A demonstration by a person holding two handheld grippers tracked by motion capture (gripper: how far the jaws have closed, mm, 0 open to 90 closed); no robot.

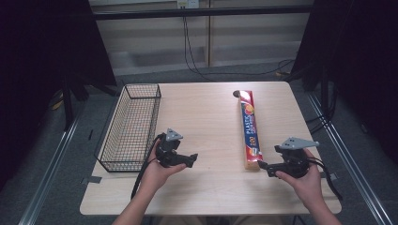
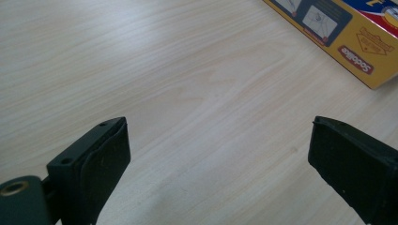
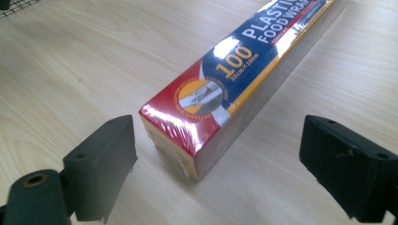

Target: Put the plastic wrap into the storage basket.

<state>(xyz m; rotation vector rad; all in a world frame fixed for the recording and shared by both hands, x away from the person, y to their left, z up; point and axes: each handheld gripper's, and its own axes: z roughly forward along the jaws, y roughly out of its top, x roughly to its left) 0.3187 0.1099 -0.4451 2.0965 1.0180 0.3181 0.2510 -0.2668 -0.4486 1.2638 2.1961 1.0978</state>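
A long red, blue and yellow box of plastic food wrap (image 1: 249, 129) lies lengthwise on the right half of the wooden table (image 1: 206, 187). My right gripper (image 1: 260, 165) stands open just in front of the box's near end (image 3: 187, 136), its jaws spread wider than the box and apart from it. My left gripper (image 1: 193, 158) is held near the table's middle, pointing right, and is open with bare wood between its jaws (image 2: 216, 140). A corner of the box (image 2: 356, 42) appears at the top right of the left gripper view.
A black wire basket (image 1: 131, 126) stands along the table's left edge, open at the top, with nothing visible inside. A dark round hole (image 1: 236, 93) sits by the box's far end. Cables trail across the floor behind the table.
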